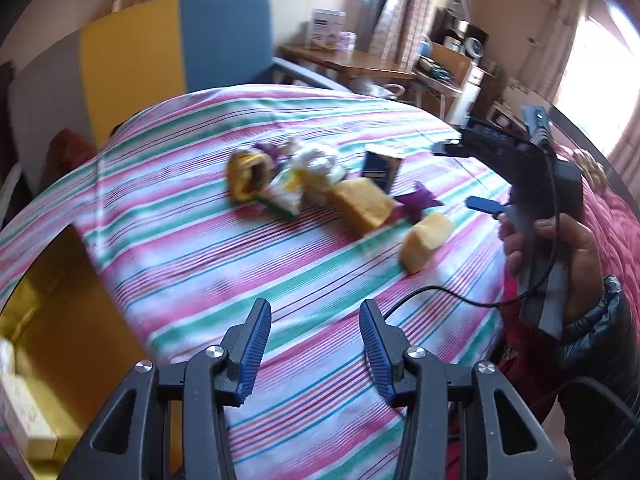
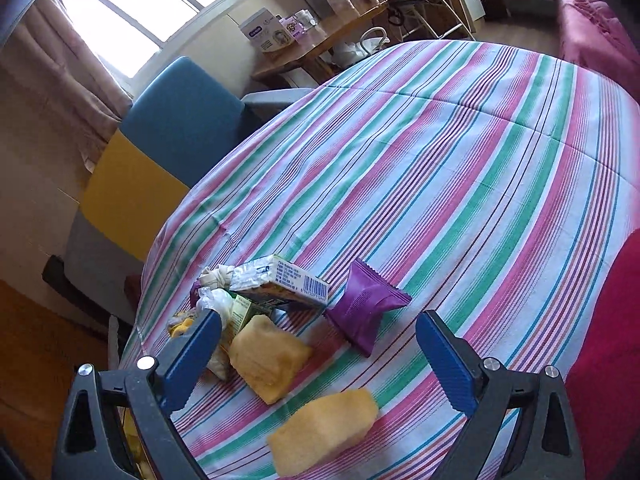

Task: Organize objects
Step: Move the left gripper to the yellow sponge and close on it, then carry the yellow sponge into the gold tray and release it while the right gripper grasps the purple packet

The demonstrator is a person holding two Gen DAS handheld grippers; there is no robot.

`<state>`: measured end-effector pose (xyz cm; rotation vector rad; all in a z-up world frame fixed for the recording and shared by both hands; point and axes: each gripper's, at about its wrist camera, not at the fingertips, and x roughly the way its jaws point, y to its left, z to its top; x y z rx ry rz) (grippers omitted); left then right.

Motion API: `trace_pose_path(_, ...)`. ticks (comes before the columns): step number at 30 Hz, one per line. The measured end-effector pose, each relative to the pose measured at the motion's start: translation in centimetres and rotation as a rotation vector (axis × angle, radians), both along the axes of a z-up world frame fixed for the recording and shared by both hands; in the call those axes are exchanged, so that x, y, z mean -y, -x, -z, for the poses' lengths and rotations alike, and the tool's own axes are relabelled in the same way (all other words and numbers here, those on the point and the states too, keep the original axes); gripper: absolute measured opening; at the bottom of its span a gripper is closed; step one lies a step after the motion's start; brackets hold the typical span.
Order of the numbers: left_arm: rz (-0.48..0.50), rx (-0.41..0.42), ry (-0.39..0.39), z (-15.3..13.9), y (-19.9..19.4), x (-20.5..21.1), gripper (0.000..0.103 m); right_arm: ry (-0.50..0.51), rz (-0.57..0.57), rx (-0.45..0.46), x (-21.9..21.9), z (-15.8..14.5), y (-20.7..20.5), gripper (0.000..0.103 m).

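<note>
A cluster of snacks lies on the striped tablecloth (image 1: 192, 264). It holds two yellow cake pieces (image 1: 426, 242) (image 1: 362, 205), a purple packet (image 1: 418, 201), a small carton (image 1: 381, 167), a yellow ring-shaped wrapper (image 1: 248, 176) and white wrappers (image 1: 310, 172). My left gripper (image 1: 315, 350) is open and empty, well short of the pile. My right gripper (image 2: 318, 354) is open and empty, straddling the near cake pieces (image 2: 324, 430) (image 2: 268, 358) from above. The purple packet (image 2: 366, 306) and carton (image 2: 280, 282) lie just beyond it. The right gripper also shows in the left wrist view (image 1: 460, 172).
A yellow open box (image 1: 52, 344) with white items sits at the table's left edge. A blue and yellow chair (image 2: 168, 140) stands behind the table. A wooden side table (image 1: 344, 60) with boxes is further back. Red bedding (image 2: 608, 340) lies to the right.
</note>
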<state>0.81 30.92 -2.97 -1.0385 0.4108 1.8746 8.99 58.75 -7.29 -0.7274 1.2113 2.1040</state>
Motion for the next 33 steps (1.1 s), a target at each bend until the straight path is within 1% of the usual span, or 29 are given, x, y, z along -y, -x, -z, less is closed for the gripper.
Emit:
trace_pose_path(4,0.089,0.012,-0.005,0.2,-0.5,-3.7,0.046,0.0,-0.011,0.026,0.1,0.1,0.1,0.098)
trace_pose_path(6,0.136,0.003,-0.002,0.4,-1.0,-5.7,0.046,0.009,-0.002,0.036,-0.1,0.3,-0.1,0.098)
trace_pose_path(9,0.214,-0.006,0.026,1.0,-1.8,-8.6,0.047,0.033,0.025,0.012,-0.5,0.5,-0.8,0.098)
trace_pose_path(12,0.293,-0.011,0.052,1.9,-2.7,-11.1,0.053,0.055,0.046,-0.005,-1.0,0.7,-1.3,0.098)
trace_pose_path(14,0.341,-0.012,0.068,2.6,-3.1,-12.8,0.063,0.067,0.043,-0.005,-1.2,0.8,-1.3,0.098)
trace_pose_path(18,0.393,-0.003,0.11,4.2,-3.3,-15.2,0.064,0.066,0.02,0.009,-1.1,0.9,-0.9,0.098)
trace_pose_path(20,0.396,-0.003,0.125,5.0,-3.1,-16.2,0.064,0.069,0.021,0.01,-1.1,0.9,-1.0,0.098)
trace_pose_path(22,0.394,0.045,0.115,5.7,-2.7,-16.9,0.063,0.088,0.03,-0.001,-1.3,1.1,-1.3,0.098)
trace_pose_path(23,0.387,0.083,0.108,6.2,-2.3,-17.1,0.058,0.094,0.032,-0.003,-1.4,1.2,-1.3,0.098)
trace_pose_path(24,0.38,0.109,0.101,6.5,-2.1,-17.2,0.05,0.096,0.035,-0.001,-1.5,1.3,-1.3,0.098)
trace_pose_path(25,0.372,0.139,0.09,6.8,-1.9,-17.0,0.044,0.096,0.037,0.003,-1.5,1.3,-1.3,0.098)
trace_pose_path(29,0.329,0.151,0.027,6.2,-1.6,-14.9,0.042,0.094,0.042,0.016,-1.6,1.4,-1.4,0.097)
trace_pose_path(33,0.226,0.158,-0.05,4.4,-0.4,-11.3,0.042,0.105,0.048,0.027,-1.7,1.8,-1.4,0.09)
